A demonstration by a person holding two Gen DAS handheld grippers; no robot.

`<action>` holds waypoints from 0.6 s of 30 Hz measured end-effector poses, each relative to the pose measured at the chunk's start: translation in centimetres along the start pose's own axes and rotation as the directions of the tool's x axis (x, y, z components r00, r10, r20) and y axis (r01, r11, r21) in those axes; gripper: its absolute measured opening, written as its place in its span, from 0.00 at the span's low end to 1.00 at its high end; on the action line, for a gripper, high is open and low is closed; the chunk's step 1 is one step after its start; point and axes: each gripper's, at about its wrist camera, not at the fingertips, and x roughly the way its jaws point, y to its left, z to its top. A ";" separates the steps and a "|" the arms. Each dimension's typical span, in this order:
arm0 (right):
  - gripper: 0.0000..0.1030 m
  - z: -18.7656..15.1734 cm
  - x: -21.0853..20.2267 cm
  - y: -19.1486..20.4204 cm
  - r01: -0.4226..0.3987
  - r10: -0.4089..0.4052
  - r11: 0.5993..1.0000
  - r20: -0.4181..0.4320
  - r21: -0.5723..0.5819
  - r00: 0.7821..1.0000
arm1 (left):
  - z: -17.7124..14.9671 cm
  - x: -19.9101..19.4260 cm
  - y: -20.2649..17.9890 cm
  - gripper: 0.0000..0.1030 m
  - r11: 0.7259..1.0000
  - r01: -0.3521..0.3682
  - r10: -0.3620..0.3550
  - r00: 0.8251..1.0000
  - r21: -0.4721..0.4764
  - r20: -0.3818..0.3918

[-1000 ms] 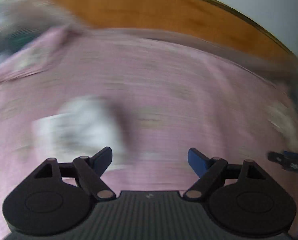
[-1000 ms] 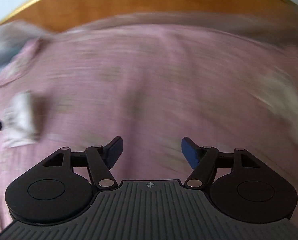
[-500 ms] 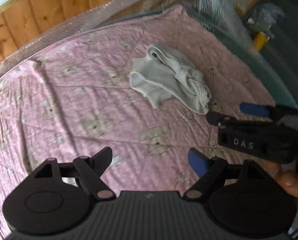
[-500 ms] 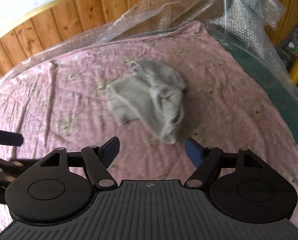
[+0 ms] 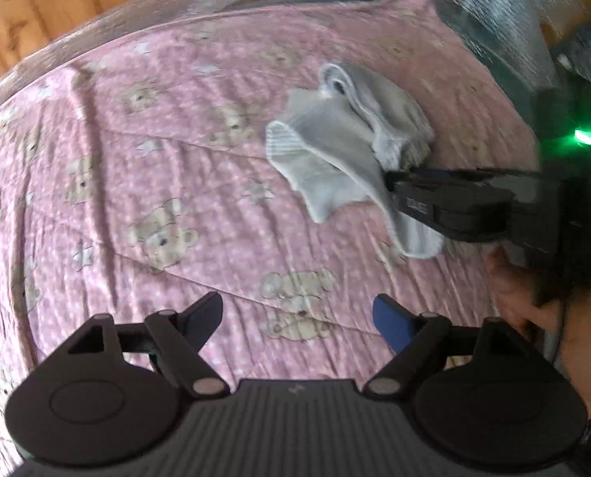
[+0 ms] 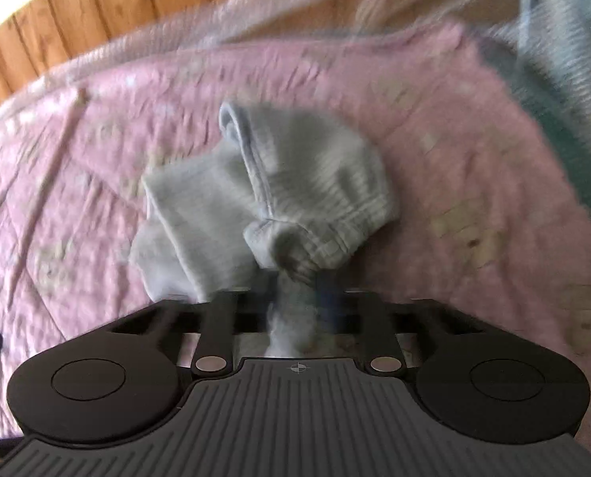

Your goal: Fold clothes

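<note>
My right gripper point(image 6: 295, 298) is clamped on the near edge of the grey socks point(image 6: 263, 194), a bunch of knit pinched between its fingers. The socks lie crumpled on the pink teddy-bear quilt point(image 5: 168, 183), toward its far right corner. My left gripper point(image 5: 297, 314) hangs above the quilt with its fingers spread wide, holding nothing, well short of the socks.
</note>
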 end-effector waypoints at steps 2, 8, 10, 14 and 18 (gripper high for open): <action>0.05 0.7 -2.1 0.8 -0.116 0.117 0.993 0.043 -0.012 0.992 | -0.3 -1.2 2.1 0.82 0.996 0.015 -0.011 0.999 -0.084 0.048; 0.04 3.4 -15.2 4.9 -0.547 0.549 0.833 0.242 -0.083 0.800 | -3.5 -6.0 9.3 0.87 0.935 0.141 -0.076 0.976 -0.325 0.205; 0.04 3.2 -16.4 4.6 -0.604 0.597 0.795 0.255 -0.057 0.761 | -4.8 -6.4 10.5 0.87 0.924 0.163 -0.092 0.973 -0.347 0.213; 0.42 0.4 -11.3 3.5 -0.515 0.510 0.856 0.080 0.051 0.856 | -6.7 -4.3 9.7 0.87 0.930 0.172 -0.125 0.979 -0.324 0.159; 0.43 -2.4 -9.9 1.1 -0.399 0.401 0.906 0.017 0.140 0.916 | -8.3 -2.0 7.7 0.87 0.948 0.157 -0.123 0.983 -0.276 0.137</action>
